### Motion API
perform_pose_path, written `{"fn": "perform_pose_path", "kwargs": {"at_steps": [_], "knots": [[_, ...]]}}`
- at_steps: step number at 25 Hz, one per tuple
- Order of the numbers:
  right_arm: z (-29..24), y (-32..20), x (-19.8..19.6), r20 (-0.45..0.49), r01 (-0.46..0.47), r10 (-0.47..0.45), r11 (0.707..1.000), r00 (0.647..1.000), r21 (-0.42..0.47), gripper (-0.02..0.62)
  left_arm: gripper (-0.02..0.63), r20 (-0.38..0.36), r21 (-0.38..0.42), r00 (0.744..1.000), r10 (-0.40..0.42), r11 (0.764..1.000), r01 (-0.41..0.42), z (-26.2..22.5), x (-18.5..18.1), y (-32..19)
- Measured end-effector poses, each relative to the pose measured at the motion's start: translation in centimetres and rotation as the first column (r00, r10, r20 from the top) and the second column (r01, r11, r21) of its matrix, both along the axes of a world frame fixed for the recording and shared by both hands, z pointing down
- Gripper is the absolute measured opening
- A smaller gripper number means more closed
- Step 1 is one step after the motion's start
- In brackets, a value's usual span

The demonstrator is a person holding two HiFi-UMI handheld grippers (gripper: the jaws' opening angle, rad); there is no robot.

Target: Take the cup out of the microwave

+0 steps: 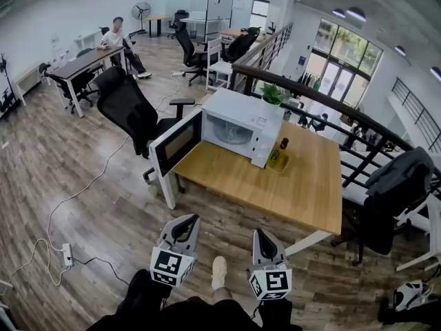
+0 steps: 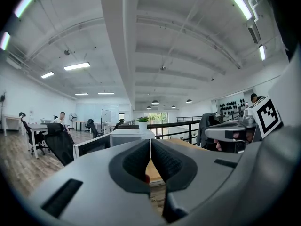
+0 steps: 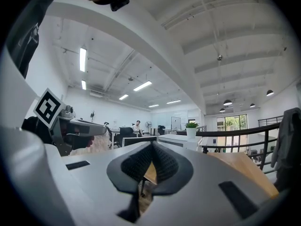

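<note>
L gripper [image 1: 189,221] & R gripper [image 1: 261,234] both pinched shut, nothing btwn jaws, held level near table [image 1: 303,185]. On it, microwave [image 1: 241,126] w/ door [image 1: 177,143] swung open.

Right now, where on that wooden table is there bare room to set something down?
The table is bare from the bottle out to its near and right edges. The far left corner is crowded: microwave, its open door, a plant.

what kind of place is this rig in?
Probably an open-plan office, seemingly a mezzanine: desk and black office chair, a railing along the edge, a microwave on a wooden table.
</note>
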State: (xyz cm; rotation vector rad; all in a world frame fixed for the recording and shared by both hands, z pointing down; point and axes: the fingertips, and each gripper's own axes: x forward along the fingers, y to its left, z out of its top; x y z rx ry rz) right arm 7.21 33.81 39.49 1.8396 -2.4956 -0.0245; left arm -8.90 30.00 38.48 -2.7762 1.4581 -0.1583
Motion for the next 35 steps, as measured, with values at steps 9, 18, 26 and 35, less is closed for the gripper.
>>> {"fn": "perform_pose_path", "kwargs": {"at_steps": [9, 18, 26, 35], "knots": [[0.3, -12.0, 1.6, 0.019, 0.041, -0.041, 0.999, 0.999, -0.014, 0.015, 0.028, 0.006, -0.013, 0.999, -0.032, 0.999, 0.032, 0.1, 1.6, -11.1], [1.5, -22.6, 3.1, 0.041, 0.082, -0.079, 0.995, 0.996, -0.061, 0.015, 0.028, 0.023, -0.055, 0.998, -0.064, 0.996, 0.065, 1.0, 3.3, -20.9], [2.3, -29.6, 4.2, 0.048, 0.113, -0.109, 0.99, 0.993, -0.084, 0.015, 0.028, 0.029, -0.068, 0.996, -0.087, 0.994, 0.088, 1.7, 4.6, -27.5], [3.3, -35.1, 4.6, 0.056, 0.168, -0.163, 0.981, 0.985, -0.094, 0.015, 0.028, 0.032, -0.076, 0.992, -0.122, 0.989, 0.124, 2.2, 5.7, -31.9]]}}
